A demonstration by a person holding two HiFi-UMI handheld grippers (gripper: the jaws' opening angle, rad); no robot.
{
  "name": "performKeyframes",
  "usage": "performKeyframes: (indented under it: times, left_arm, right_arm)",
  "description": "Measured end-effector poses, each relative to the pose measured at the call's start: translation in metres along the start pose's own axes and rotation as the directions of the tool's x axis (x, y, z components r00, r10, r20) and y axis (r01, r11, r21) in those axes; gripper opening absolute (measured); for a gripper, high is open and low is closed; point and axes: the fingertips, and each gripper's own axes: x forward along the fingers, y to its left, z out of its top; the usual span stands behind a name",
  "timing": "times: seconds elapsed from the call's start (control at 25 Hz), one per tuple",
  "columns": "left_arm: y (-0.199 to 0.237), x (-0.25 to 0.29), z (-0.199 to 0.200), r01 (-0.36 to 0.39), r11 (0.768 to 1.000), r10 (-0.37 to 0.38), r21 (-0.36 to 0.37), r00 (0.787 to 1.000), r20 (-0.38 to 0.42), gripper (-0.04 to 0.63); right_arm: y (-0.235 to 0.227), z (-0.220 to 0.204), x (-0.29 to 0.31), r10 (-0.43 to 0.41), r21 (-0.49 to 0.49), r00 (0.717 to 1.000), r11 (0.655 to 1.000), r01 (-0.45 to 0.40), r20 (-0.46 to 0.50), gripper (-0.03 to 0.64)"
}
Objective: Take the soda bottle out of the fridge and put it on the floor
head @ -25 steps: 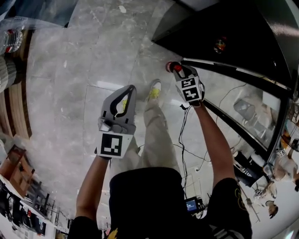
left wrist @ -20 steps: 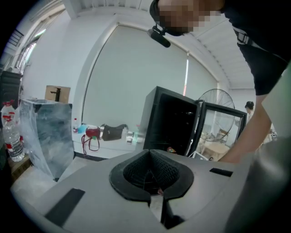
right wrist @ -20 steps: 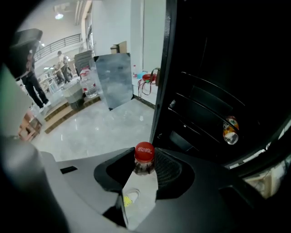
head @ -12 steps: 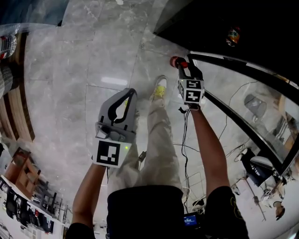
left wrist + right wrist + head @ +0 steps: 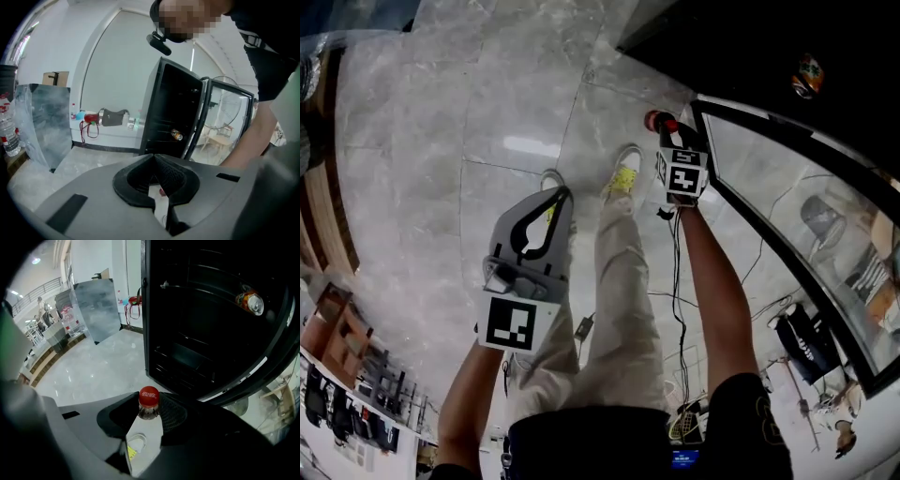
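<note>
The soda bottle (image 5: 149,396) has a red cap and a clear neck. My right gripper (image 5: 149,404) is shut on that neck; its body is hidden below the jaws. In the head view the red cap (image 5: 653,119) shows just past my right gripper (image 5: 667,131), over the marble floor (image 5: 487,112) in front of the black fridge (image 5: 750,47). The fridge stands open, with its glass door (image 5: 787,216) swung out to the right. My left gripper (image 5: 564,193) hangs lower left over the floor, shut, its tips touching with nothing between them (image 5: 154,157).
A soda can (image 5: 250,300) lies on a fridge shelf (image 5: 807,75). The person's shoes (image 5: 623,175) and legs are under the grippers, with cables (image 5: 675,309) on the floor. Wooden furniture (image 5: 319,216) lines the left edge. Wrapped water bottles (image 5: 9,126) stand far left.
The fridge has slid toward the upper right of the head view. The right gripper keeps the bottle and sits a little higher in frame. The left gripper has sunk slightly.
</note>
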Motion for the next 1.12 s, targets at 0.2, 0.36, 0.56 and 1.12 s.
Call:
performKeyframes:
  times: [0.2, 0.36, 0.56, 1.12]
  left_arm:
    - [0.017, 0.020, -0.039, -0.011, 1.000, 0.011, 0.003, 1.000, -0.011, 0.018]
    - [0.034, 0.042, -0.066, -0.022, 1.000, 0.022, 0.006, 1.000, -0.002, 0.018]
    - [0.053, 0.069, -0.084, -0.030, 1.000, 0.030, 0.003, 0.999, 0.018, 0.018]
    - [0.050, 0.080, -0.112, 0.005, 1.000, -0.005, -0.005, 0.999, -0.039, 0.018]
  right_arm:
    - [-0.009, -0.028, 0.051, -0.027, 0.028, 0.999, 0.999, 0.027, -0.024, 0.126]
    - [-0.006, -0.053, 0.090, -0.019, 0.037, 0.999, 0.999, 0.020, -0.031, 0.126]
    - [-0.004, -0.087, 0.147, -0.009, 0.014, 0.997, 1.000, 0.010, -0.077, 0.126]
    - [0.024, -0.160, 0.198, 0.012, 0.085, 0.952, 0.996, 0.015, -0.306, 0.127]
